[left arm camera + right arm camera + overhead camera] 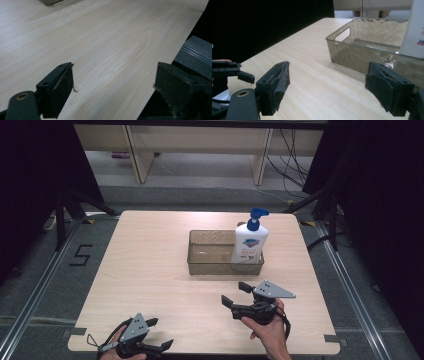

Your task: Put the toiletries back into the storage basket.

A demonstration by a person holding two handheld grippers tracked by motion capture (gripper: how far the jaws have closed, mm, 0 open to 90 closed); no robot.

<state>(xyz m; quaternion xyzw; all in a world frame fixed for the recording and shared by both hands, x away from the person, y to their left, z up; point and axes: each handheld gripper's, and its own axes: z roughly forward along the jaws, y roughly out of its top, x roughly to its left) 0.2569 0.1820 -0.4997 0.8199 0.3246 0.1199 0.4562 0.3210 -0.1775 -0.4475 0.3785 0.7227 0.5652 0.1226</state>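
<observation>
Jaws wide on both the left gripper (159,332) and right gripper (235,293), soap bottle (249,243) standing in the basket (200,268).

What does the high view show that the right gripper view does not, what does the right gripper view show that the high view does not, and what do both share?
High view alone: the bottle's blue pump, the floor mark "5" and the person's right hand.

Right gripper view alone: the handle slot in the bin's end wall and the worn pads of the right gripper.

Both: the wooden table, the clear bin, the white bottle and the left gripper, with both grippers open.
</observation>
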